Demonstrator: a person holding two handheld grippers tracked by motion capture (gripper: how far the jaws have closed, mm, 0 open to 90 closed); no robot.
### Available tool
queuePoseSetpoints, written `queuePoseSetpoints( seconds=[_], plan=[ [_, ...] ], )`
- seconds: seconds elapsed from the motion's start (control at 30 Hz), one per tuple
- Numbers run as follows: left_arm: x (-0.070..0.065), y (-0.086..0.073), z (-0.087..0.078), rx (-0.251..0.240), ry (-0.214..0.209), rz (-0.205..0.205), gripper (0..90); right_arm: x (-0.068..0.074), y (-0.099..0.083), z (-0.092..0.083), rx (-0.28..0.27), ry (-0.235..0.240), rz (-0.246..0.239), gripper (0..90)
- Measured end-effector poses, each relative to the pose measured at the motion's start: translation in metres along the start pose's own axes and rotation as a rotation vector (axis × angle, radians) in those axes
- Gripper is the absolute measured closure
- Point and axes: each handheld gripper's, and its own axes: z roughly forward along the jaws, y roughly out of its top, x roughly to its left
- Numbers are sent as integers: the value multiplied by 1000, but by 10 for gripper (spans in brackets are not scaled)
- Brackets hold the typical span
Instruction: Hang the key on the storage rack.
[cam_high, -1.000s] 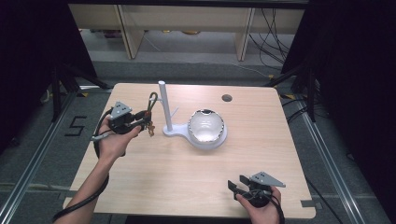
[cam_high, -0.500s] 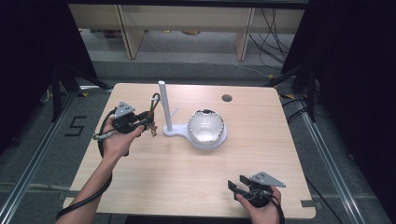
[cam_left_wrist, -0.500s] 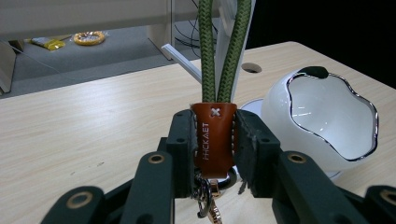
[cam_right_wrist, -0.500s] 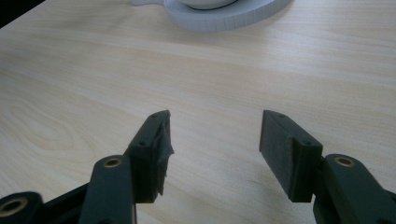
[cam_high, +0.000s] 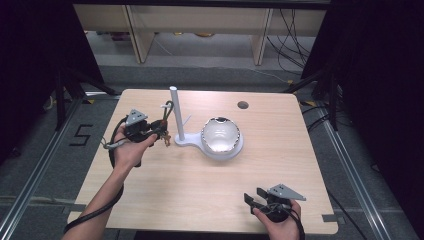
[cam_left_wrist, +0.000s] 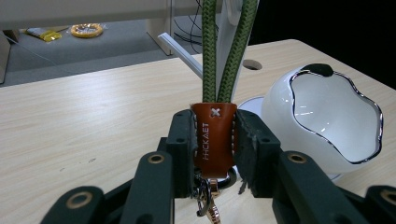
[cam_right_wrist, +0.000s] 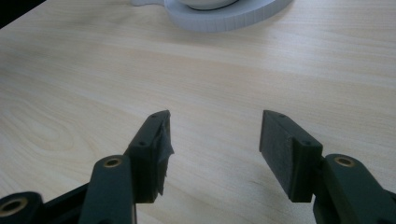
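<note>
A keychain with a brown leather tab (cam_left_wrist: 214, 137) and a green cord loop (cam_left_wrist: 227, 51) is clamped between the jaws of my left gripper (cam_left_wrist: 214, 140). Metal clips hang below the tab. In the high view the left gripper (cam_high: 159, 128) holds the keychain (cam_high: 166, 118) just left of the white stand's upright post (cam_high: 175, 113), with the green loop raised beside the post. A white wavy-rimmed bowl (cam_high: 220, 136) sits on the stand's base (cam_high: 222, 152). My right gripper (cam_right_wrist: 215, 147) is open above bare wood near the table's front right (cam_high: 255, 196).
The light wooden table (cam_high: 200, 185) has a round cable hole (cam_high: 243, 105) at the back right. A thin white arm (cam_left_wrist: 182, 52) sticks out from the post. Wooden shelving and cables lie on the floor beyond the far edge.
The left gripper has carried the keychain slightly to the right, closer to the post. The right gripper has stayed in place.
</note>
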Motion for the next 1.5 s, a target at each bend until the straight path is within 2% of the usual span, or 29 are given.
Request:
queuePoseSetpoints(
  seconds=[0.47, 0.97, 1.07, 1.13, 1.2, 1.23, 1.37, 1.5],
  plan=[
    [0, -6, 11, 23, 13, -1, 673, 0, 0, 0, -2, -1, 2, 443],
    [-1, -7, 24, 25, 17, -8, 661, -1, 0, 1, -8, 0, 2, 442],
    [-2, -8, 26, 27, 14, 4, 652, -1, -1, 1, -10, -5, -5, 443],
    [-3, -8, 27, 30, 26, 31, 628, -1, -1, 0, -9, 10, 7, 443],
    [-3, -9, 27, 28, 20, 34, 619, 0, -1, 0, -9, 2, 19, 443],
    [-3, -9, 26, 30, 22, 34, 615, -2, -1, 0, -21, -6, -15, 443],
    [-1, -11, 22, 25, 23, 39, 597, -2, -1, 0, -20, -2, -10, 442],
    [1, -13, 13, 14, 26, 61, 564, -2, -1, 0, -23, -7, -14, 442]
  ],
)
